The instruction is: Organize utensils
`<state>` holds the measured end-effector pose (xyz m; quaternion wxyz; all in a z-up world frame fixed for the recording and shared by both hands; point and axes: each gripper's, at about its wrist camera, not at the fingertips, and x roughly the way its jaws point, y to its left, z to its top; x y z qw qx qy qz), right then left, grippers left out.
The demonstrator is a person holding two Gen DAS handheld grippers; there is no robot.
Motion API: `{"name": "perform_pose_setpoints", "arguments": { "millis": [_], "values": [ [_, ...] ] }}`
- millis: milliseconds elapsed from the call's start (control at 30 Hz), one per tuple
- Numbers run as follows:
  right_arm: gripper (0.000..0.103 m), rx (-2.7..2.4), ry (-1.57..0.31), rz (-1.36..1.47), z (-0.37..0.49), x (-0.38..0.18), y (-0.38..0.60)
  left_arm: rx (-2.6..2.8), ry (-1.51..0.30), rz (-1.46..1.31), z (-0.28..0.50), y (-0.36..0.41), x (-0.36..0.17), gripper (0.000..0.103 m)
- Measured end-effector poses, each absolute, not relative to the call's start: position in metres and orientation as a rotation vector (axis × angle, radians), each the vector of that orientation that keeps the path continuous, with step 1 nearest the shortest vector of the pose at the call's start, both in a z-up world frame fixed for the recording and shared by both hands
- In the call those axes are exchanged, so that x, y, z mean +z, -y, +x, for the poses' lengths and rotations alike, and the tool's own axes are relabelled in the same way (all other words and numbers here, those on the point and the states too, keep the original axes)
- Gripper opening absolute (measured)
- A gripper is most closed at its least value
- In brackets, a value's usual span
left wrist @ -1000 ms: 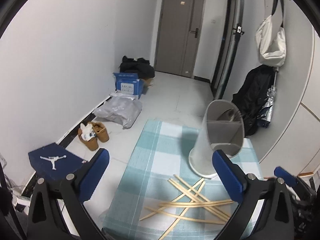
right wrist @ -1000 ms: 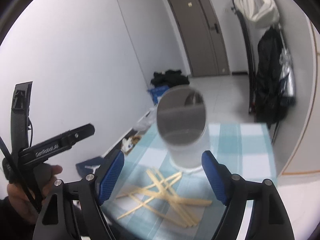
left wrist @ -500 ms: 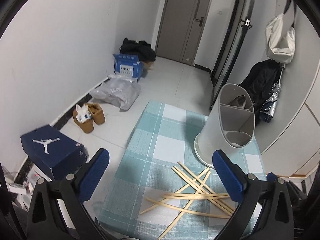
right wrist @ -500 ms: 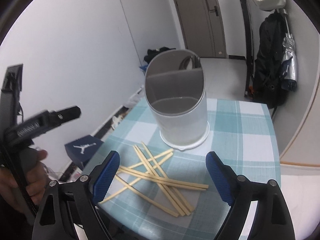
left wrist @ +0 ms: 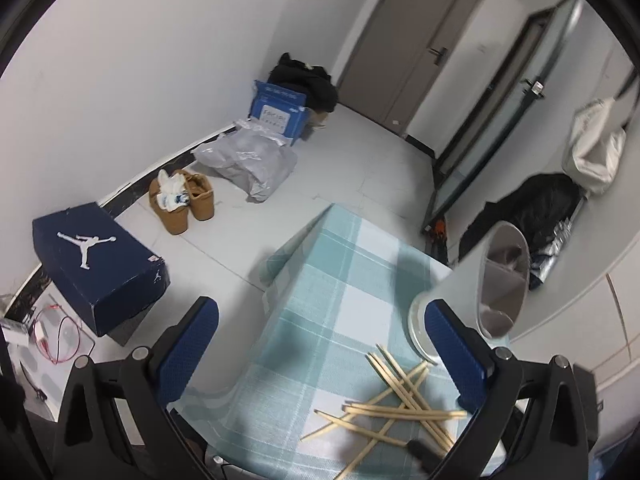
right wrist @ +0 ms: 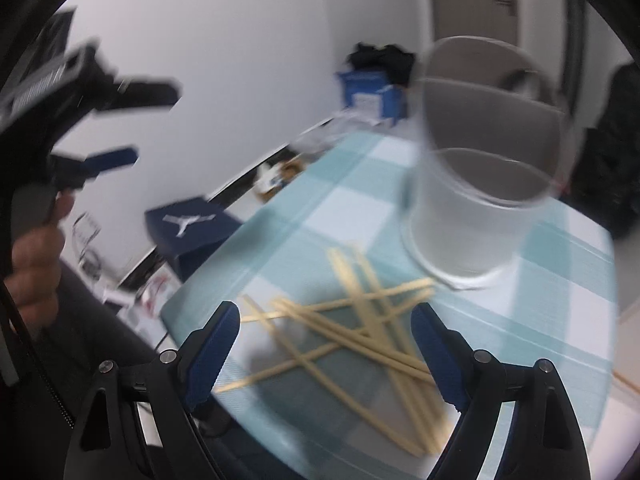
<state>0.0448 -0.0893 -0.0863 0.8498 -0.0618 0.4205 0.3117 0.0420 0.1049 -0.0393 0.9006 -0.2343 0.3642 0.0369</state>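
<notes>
Several wooden chopsticks (left wrist: 400,400) lie crossed in a loose pile on the teal checked tablecloth (left wrist: 340,288); the pile also shows in the right wrist view (right wrist: 360,320). A white utensil holder (left wrist: 480,288) with inner dividers stands just beyond them, seen too in the right wrist view (right wrist: 480,184). My left gripper (left wrist: 320,340) is open and empty, above the table's left part. My right gripper (right wrist: 326,344) is open and empty, low over the chopstick pile. The left gripper (right wrist: 116,128) appears raised at the left of the right wrist view.
A small table stands in a hallway. On the floor to the left are a dark blue shoebox (left wrist: 96,264), brown shoes (left wrist: 180,200), a grey bag (left wrist: 248,160) and a blue box (left wrist: 280,108). Dark clothing (left wrist: 532,208) hangs at the right.
Both grippers have tilted down and moved nearer the table. The right gripper has dropped close over the chopsticks, with motion blur. The left view has swung left, the holder now at its right.
</notes>
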Motion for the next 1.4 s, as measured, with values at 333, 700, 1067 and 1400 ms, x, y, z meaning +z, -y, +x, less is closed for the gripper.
{"name": "perform_pose_setpoints", "arguments": {
  "millis": [333, 700, 1067, 1400],
  "values": [
    [0.044, 0.874, -0.971, -0.362, 0.05, -0.111, 0.015, 0.115, -0.76, -0.564, 0.046, -0.129, -0.043, 0.101],
    [0.017, 0.955, -1.005, -0.587, 0.049, -0.137, -0.019, 0.16, -0.728, -0.674, 0.041, -0.152, -0.042, 0.101],
    [0.003, 0.922, -0.916, -0.608, 0.057, -0.119, -0.011, 0.178, -0.695, -0.656, 0.039, -0.154, -0.038, 0.101],
    [0.003, 0.731, -0.775, -0.286, 0.077, -0.05, 0.079, 0.241, -0.679, -0.565, 0.042, -0.143, -0.036, 0.101]
  ]
}}
